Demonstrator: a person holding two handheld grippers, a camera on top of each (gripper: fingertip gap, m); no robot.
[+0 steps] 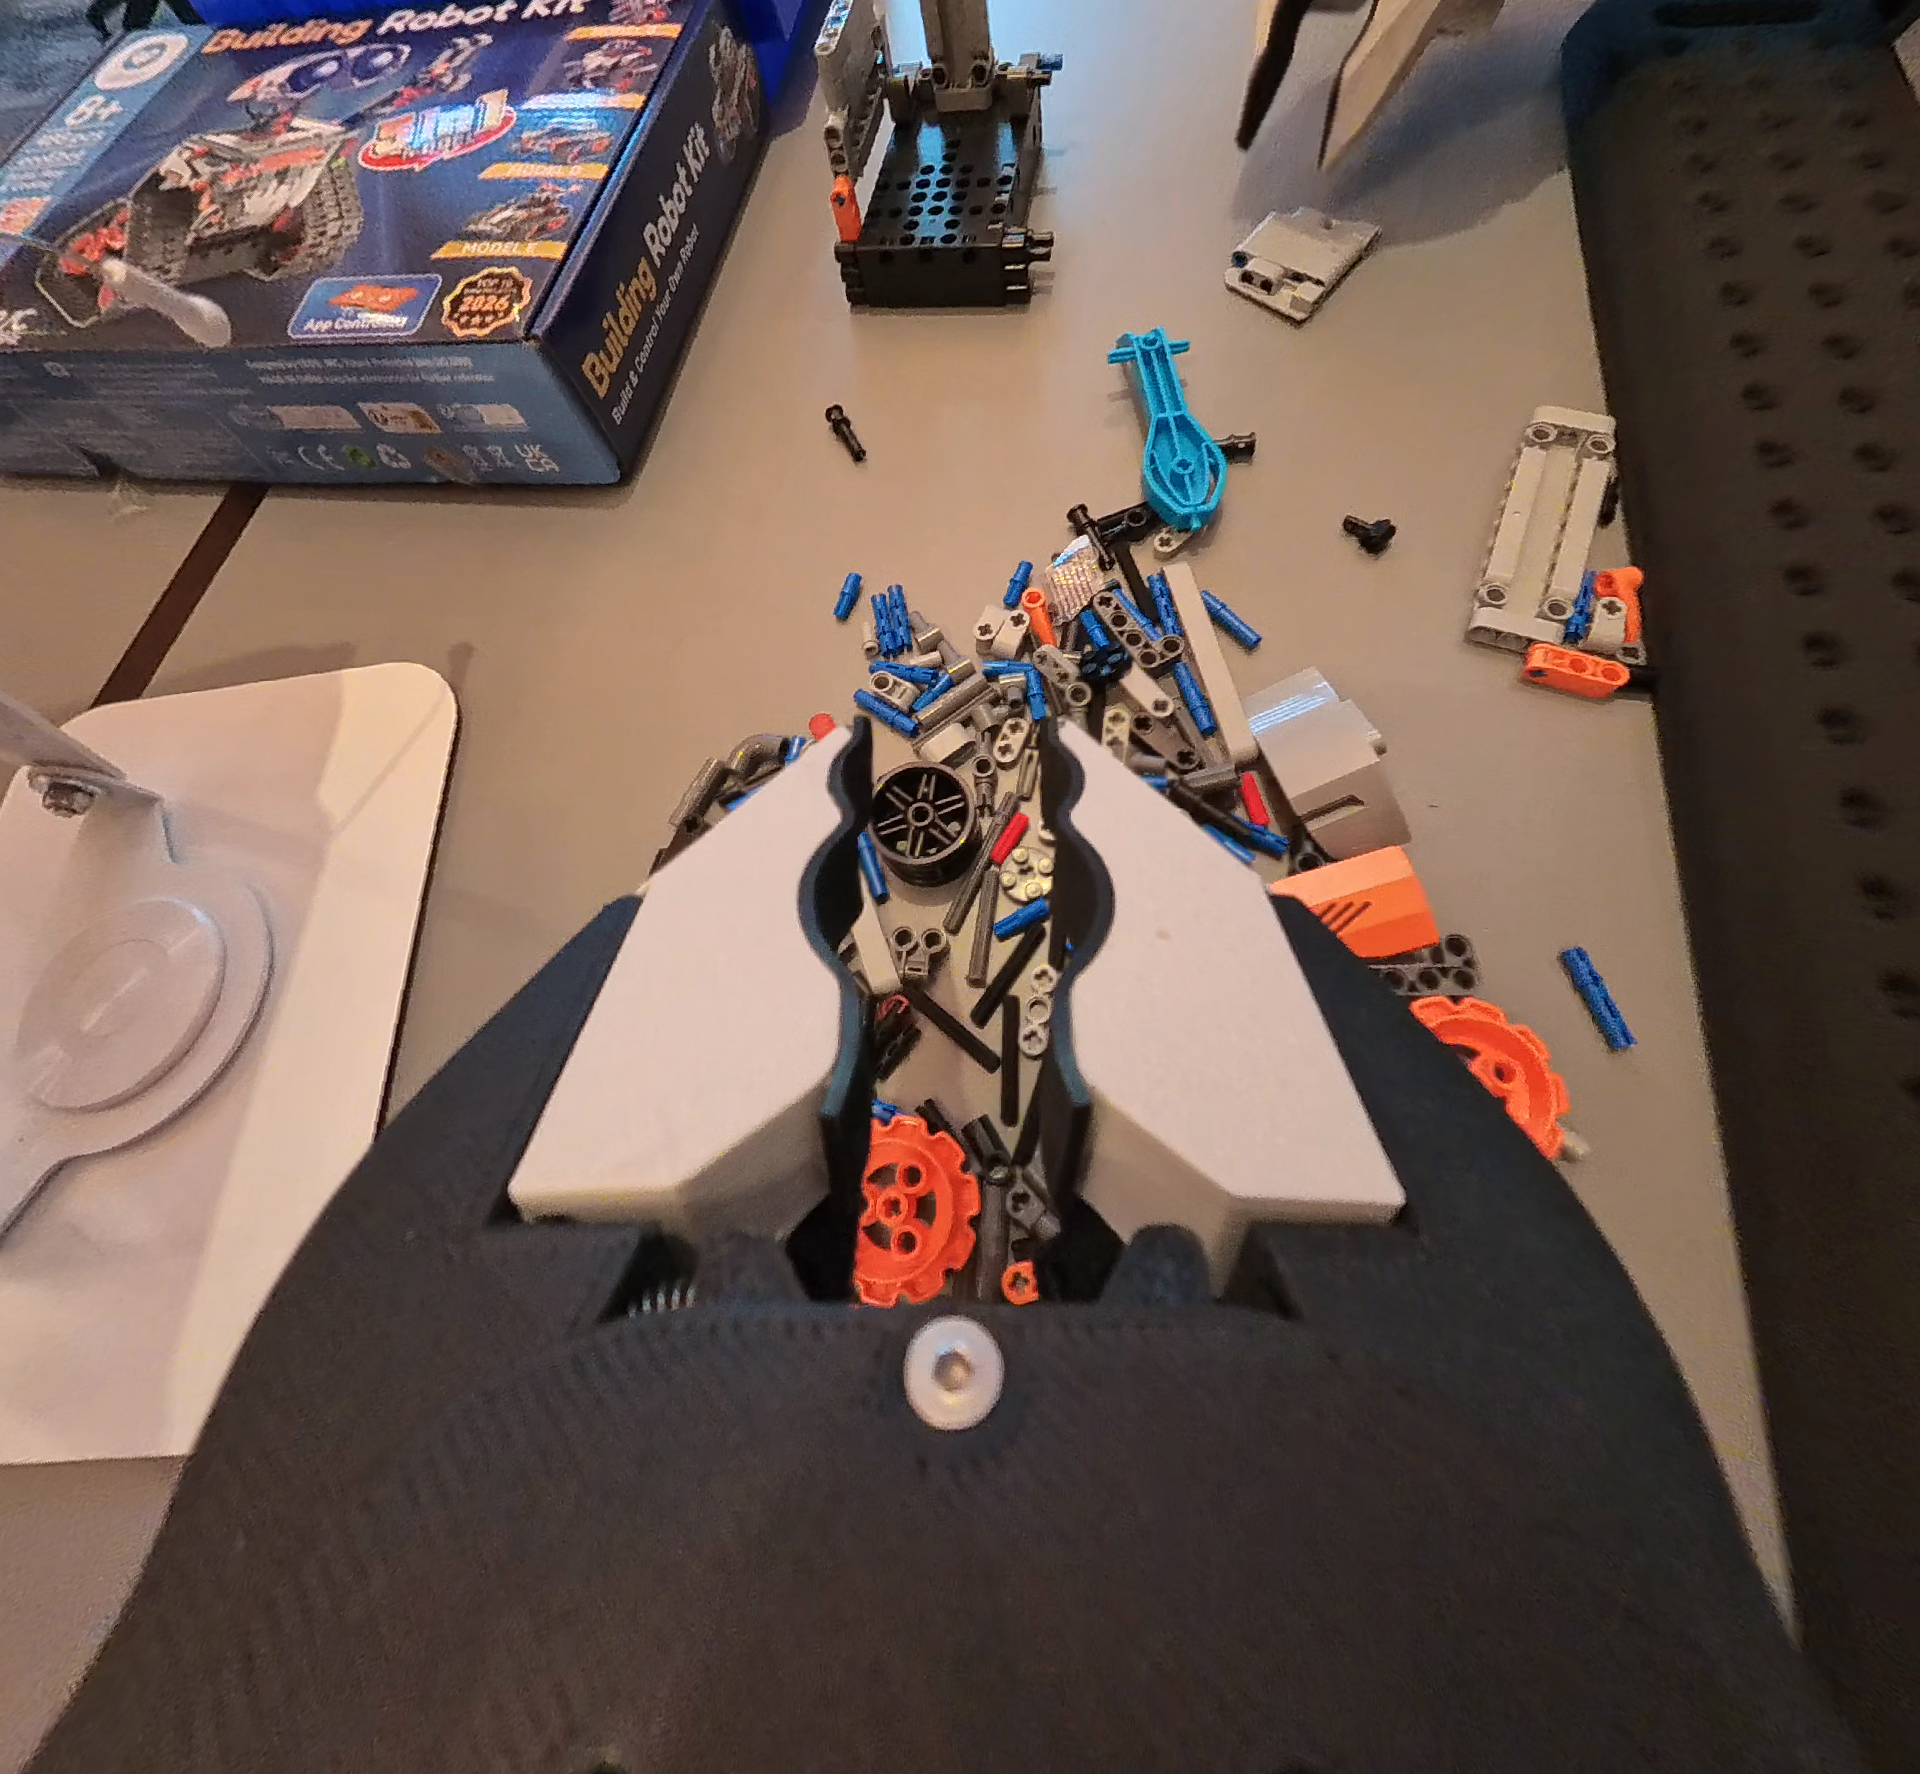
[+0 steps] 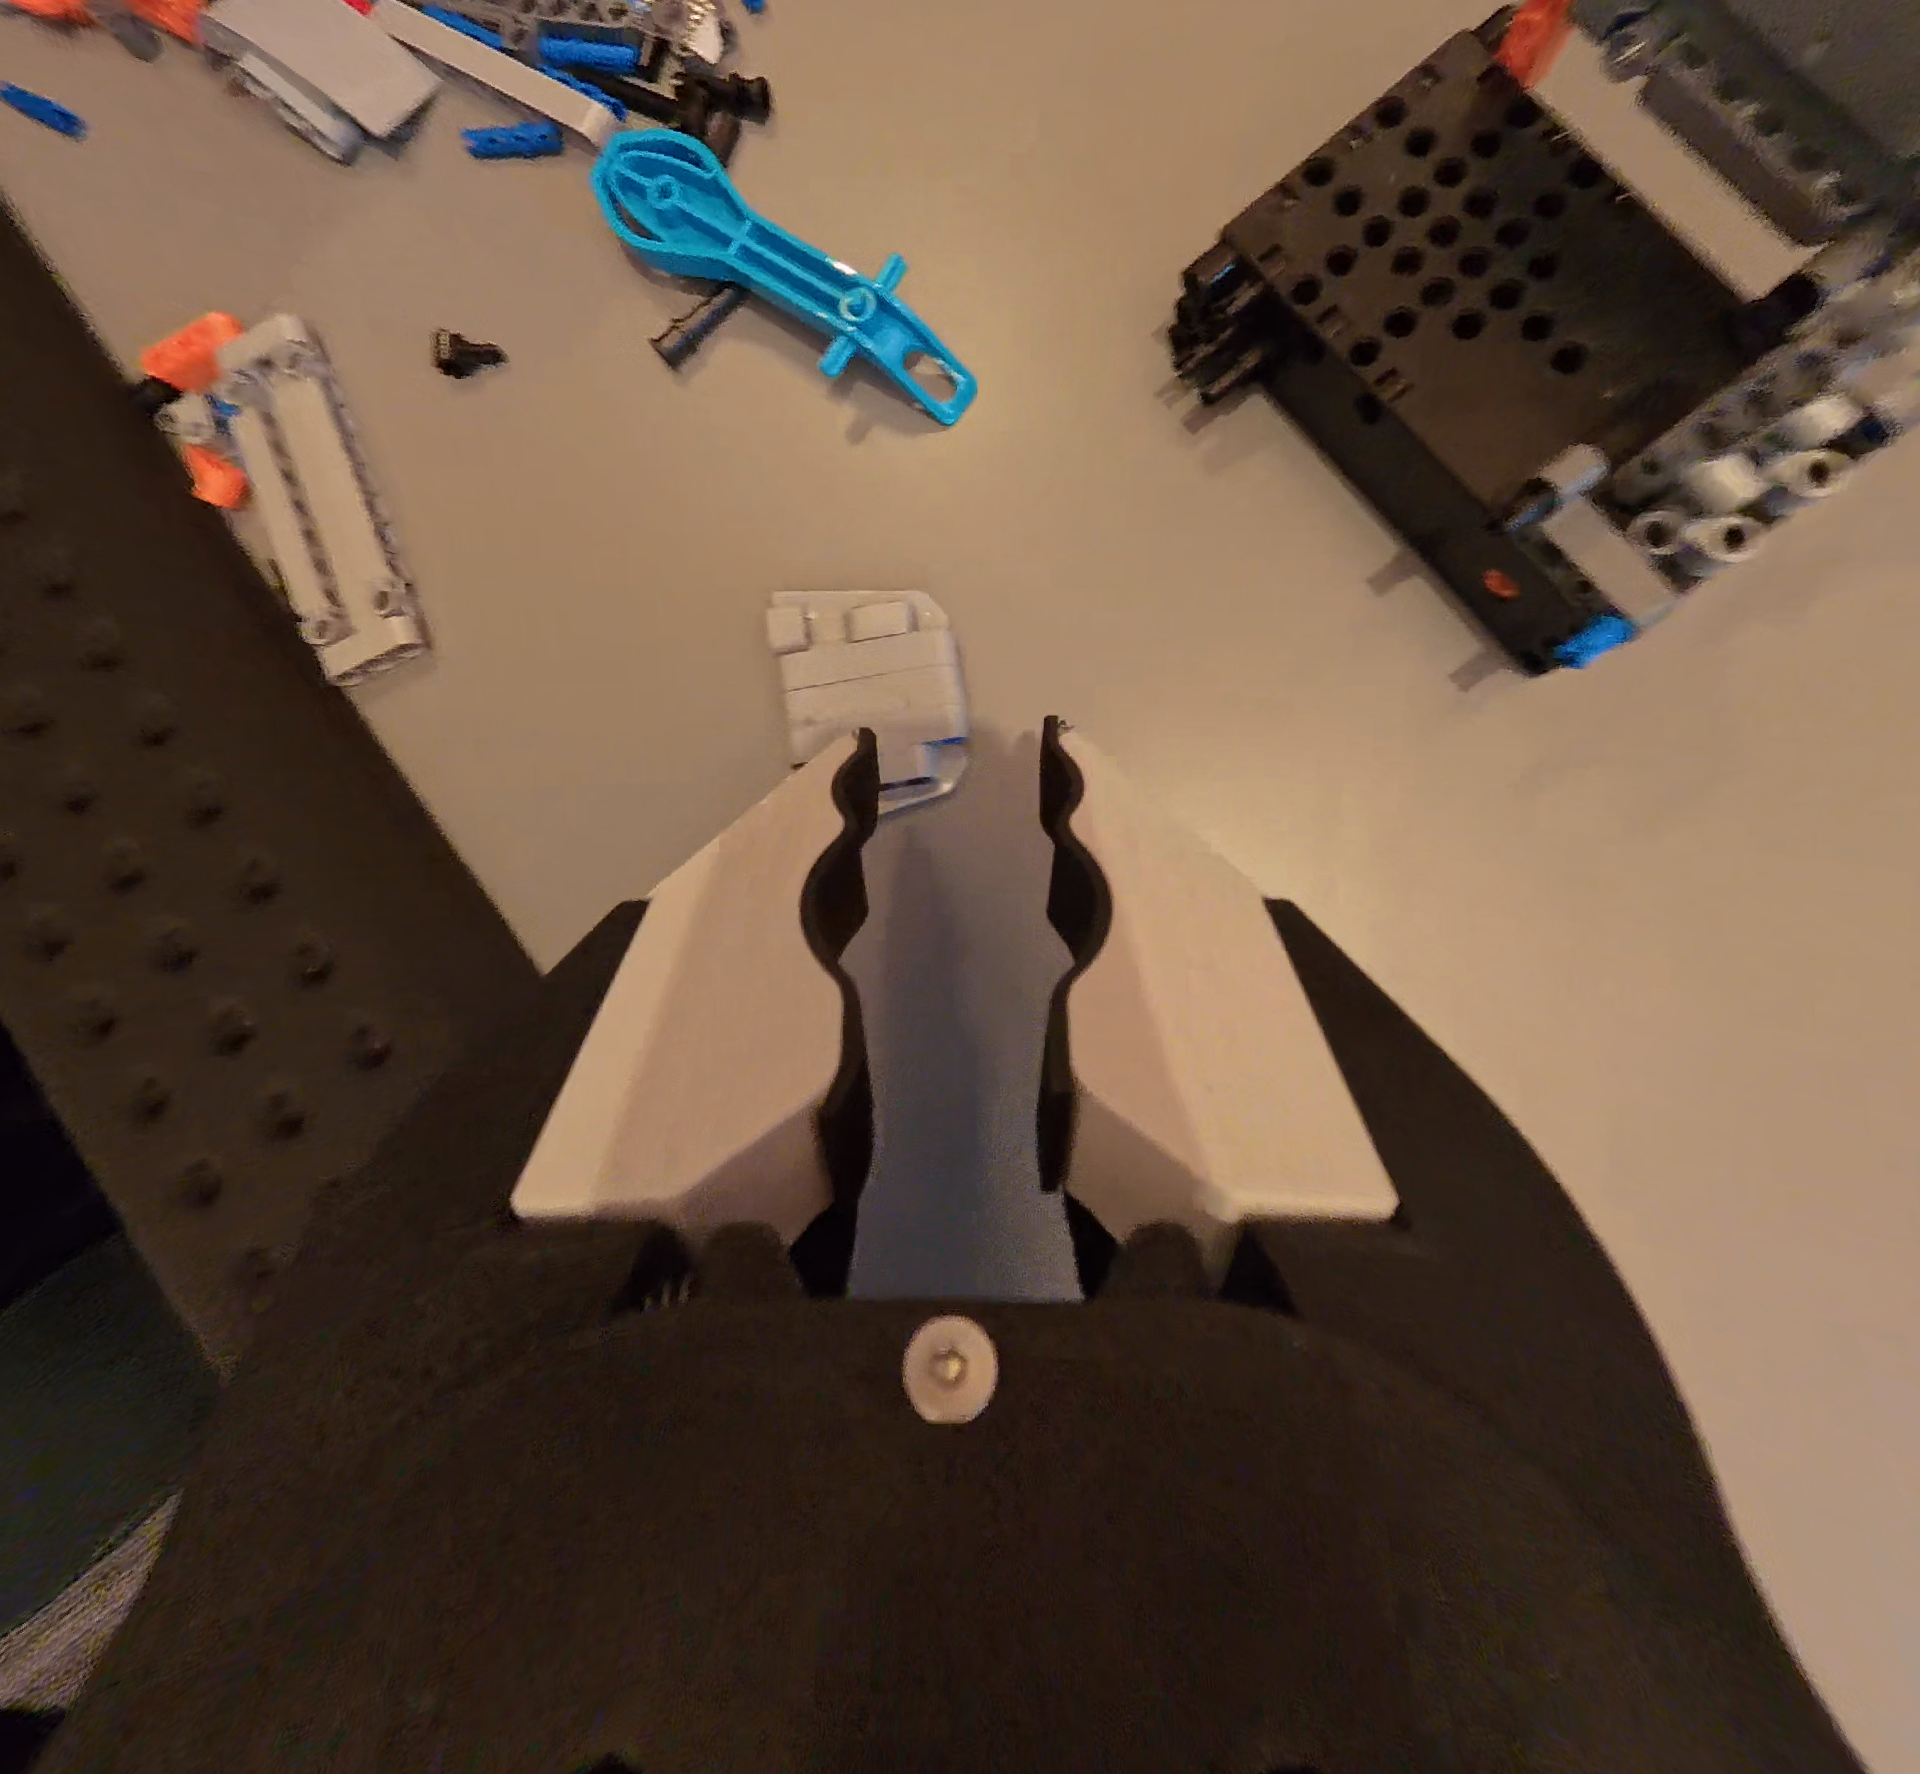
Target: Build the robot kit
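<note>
Grey flat piece (image 2: 868, 675) lies at eleven o'clock off the right claw (image 2: 958, 737), parted, empty; left claw (image 1: 948, 737), parted, empty, hangs above the loose-parts heap (image 1: 1039, 706).

We are finding print on one thing only: the dark blue box (image 1: 343, 197) lying near the far left corner of the table (image 1: 623, 581). Large orange and white lettering is running across its lid and along its right side. Small badges, a round gold seal and a row of tiny marks are sitting toward its near edge. We are not quoting any of it. The right wrist view is giving us nothing legible.
</note>
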